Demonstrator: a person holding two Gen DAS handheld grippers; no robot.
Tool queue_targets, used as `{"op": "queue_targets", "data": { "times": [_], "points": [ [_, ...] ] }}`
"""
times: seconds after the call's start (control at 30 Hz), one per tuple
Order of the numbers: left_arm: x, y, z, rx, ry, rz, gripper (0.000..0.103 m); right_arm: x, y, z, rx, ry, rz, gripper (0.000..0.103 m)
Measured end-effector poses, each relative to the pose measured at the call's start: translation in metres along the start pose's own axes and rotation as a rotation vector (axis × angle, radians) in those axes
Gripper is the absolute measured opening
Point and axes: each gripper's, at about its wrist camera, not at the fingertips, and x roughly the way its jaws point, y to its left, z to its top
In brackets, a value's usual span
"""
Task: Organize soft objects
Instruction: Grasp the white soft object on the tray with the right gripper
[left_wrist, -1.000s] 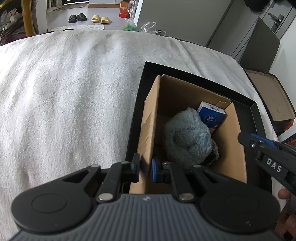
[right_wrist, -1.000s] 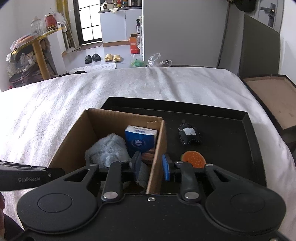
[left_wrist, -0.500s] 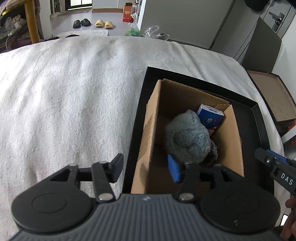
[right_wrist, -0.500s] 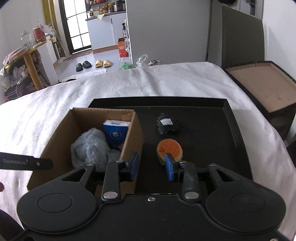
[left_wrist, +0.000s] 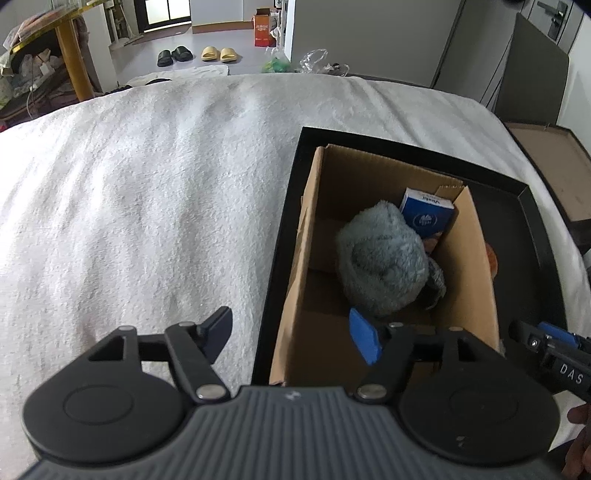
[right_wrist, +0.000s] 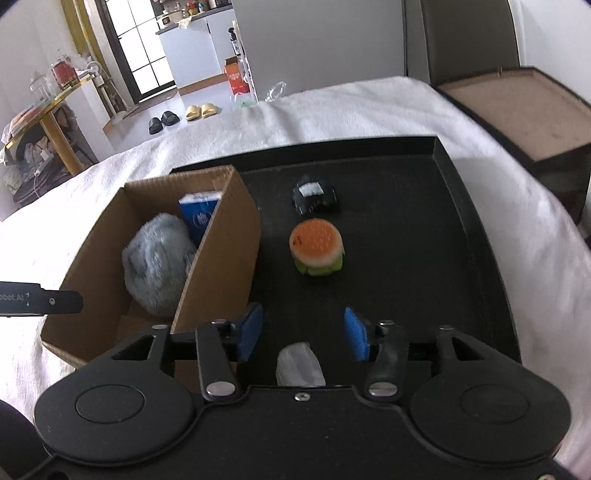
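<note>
Right wrist view: our right gripper (right_wrist: 303, 334) hangs released short of the burger plush (right_wrist: 317, 251); we judge it light and squashy, best pinched across its sides. Our left gripper (left_wrist: 291, 338) gapes empty over the cardboard box (left_wrist: 295, 295).

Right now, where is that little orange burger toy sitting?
In the right wrist view the burger toy lies on the black tray, right of the cardboard box and just in front of a small black pouch.

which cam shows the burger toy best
The right wrist view: the burger toy sits whole on the black tray, unobstructed. In the left wrist view only an orange sliver peeks past the cardboard box wall.
</note>
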Motion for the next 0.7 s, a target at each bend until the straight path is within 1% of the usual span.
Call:
{"op": "queue_targets", "data": {
  "times": [0.07, 0.37, 0.57, 0.6, 0.67, 0.7],
  "points": [
    [-0.001, -0.002, -0.002, 0.008, 0.000, 0.012, 0.069, 0.003, -0.003, -0.005, 0.014, 0.015, 0.012, 0.056],
    [0.000, -0.012, -0.007, 0.051, 0.010, 0.060, 0.069, 0.024, -0.013, -0.028, 0.061, 0.074, 0.048, 0.057],
    [0.003, -0.021, -0.009, 0.070, 0.025, 0.079, 0.069, 0.034, -0.009, -0.034, 0.029, 0.095, 0.071, 0.056],
    [0.004, -0.023, -0.010, 0.076, 0.026, 0.082, 0.069, 0.036, -0.008, -0.035, 0.021, 0.098, 0.068, 0.050],
    [0.005, -0.027, -0.010, 0.087, 0.030, 0.090, 0.069, 0.038, -0.010, -0.037, 0.021, 0.113, 0.071, 0.032],
    [0.005, -0.028, -0.010, 0.091, 0.031, 0.094, 0.069, 0.038, -0.012, -0.038, 0.030, 0.113, 0.078, 0.032]
  ]
}}
